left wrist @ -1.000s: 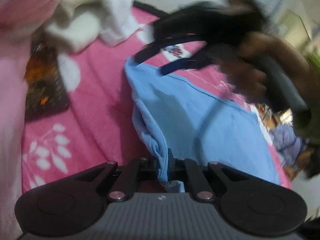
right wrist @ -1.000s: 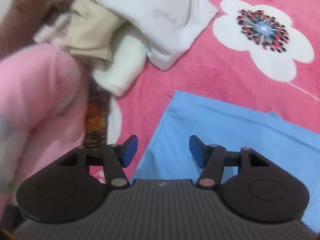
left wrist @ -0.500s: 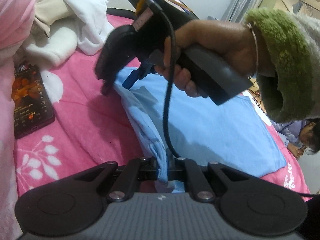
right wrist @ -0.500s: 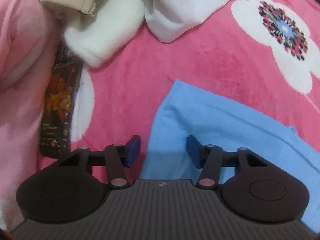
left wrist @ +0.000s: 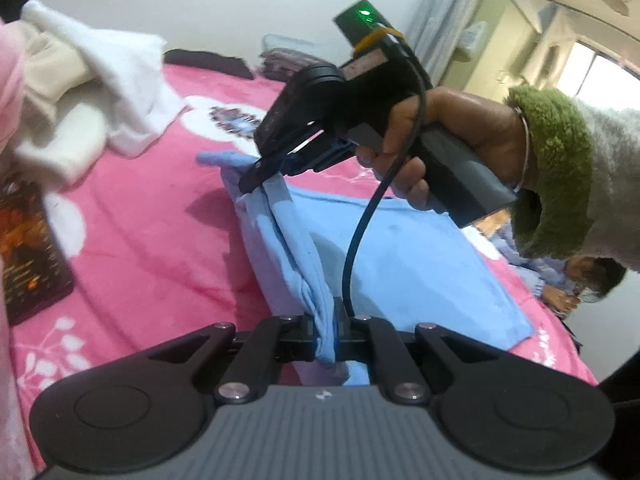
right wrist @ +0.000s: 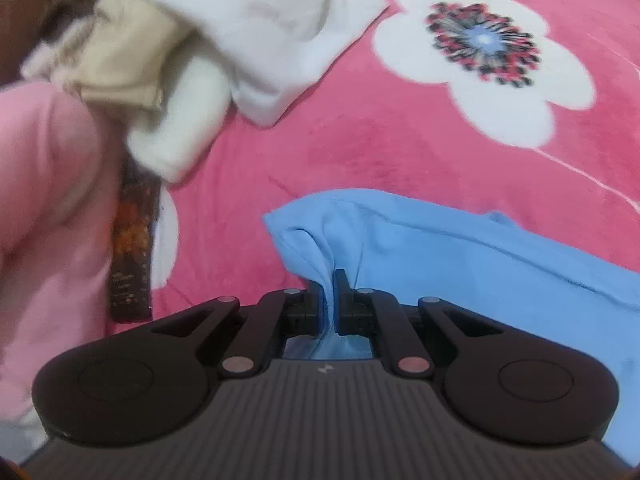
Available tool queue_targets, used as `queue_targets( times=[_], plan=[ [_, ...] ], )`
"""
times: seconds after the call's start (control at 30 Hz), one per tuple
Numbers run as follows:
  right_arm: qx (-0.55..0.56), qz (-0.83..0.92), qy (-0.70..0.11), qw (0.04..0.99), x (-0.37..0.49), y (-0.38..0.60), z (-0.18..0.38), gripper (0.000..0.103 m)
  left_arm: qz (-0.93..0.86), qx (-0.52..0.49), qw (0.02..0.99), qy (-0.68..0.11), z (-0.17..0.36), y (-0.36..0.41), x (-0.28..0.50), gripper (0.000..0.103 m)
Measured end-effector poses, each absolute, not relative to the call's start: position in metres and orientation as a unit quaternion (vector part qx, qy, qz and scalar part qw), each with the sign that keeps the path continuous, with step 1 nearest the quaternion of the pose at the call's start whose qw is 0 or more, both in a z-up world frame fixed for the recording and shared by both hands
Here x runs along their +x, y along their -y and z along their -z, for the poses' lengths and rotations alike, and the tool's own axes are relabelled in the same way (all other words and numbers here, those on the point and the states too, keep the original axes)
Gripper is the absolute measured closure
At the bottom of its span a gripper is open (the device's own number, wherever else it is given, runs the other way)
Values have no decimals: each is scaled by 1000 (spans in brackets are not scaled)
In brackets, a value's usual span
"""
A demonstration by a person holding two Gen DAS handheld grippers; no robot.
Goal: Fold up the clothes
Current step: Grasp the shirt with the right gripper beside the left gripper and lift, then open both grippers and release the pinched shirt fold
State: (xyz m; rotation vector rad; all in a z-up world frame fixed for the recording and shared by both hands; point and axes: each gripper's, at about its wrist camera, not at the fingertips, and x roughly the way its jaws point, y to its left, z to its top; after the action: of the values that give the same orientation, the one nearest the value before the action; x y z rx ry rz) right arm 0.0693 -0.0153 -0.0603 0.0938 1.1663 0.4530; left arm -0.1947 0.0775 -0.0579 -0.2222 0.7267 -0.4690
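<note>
Pink blanket (right wrist: 360, 152) under pinched blue garment (right wrist: 460, 248)

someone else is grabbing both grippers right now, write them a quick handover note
Left hand-held gripper: shut on the near end of the blue garment's edge.
Right hand-held gripper: its jaws have just closed on the far corner of that same edge.
Garment lies flat on the pink blanket, the gripped edge bunched and raised.
Unfolded clothes pile and a phone sit off to the side.
Done: both corners gripped. Left: likely carry this edge across to make the fold, then the pile.
</note>
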Motion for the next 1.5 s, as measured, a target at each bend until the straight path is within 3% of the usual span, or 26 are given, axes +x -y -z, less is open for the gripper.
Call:
queue_targets(
  times=[0.57, 1.0, 1.5],
  plan=[
    [148, -174, -464, 856, 13, 194, 5, 100, 383, -55, 862, -328, 25, 26, -179, 97],
    [195, -114, -451, 864, -9, 323, 55, 100, 520, 74, 763, -377, 61, 150, -120, 97],
    [211, -151, -445, 857, 11, 378, 88, 101, 540, 65, 732, -410, 91, 206, -100, 97]
  ],
)
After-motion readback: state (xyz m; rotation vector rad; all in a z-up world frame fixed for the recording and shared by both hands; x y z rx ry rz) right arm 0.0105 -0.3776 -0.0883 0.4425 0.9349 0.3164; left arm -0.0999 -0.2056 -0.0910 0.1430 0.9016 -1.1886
